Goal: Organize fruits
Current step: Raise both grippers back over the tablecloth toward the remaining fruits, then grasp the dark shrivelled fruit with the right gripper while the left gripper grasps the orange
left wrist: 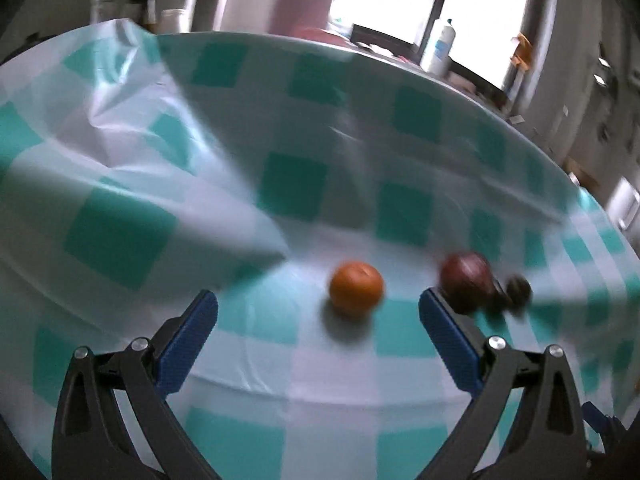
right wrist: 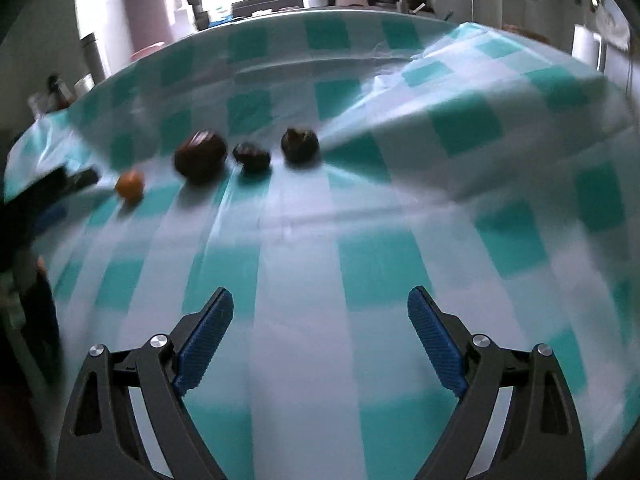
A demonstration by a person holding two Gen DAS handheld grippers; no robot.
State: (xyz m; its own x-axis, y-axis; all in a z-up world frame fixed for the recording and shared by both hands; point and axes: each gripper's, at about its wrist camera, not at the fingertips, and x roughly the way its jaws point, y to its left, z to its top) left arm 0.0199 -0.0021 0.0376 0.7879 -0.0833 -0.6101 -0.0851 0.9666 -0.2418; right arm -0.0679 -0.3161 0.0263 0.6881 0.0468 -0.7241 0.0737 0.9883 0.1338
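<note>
Both grippers, left and right, stand released, jaws empty. On the checked worktop, four fruits lie in a row at 11 o'clock: orange, apple, two dark fruits.

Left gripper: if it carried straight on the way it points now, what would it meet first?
Most likely the orange fruit, lying just ahead between the open left gripper fingers' lines. The dark red fruit sits off toward the right finger. Blur makes depth uncertain.
</note>
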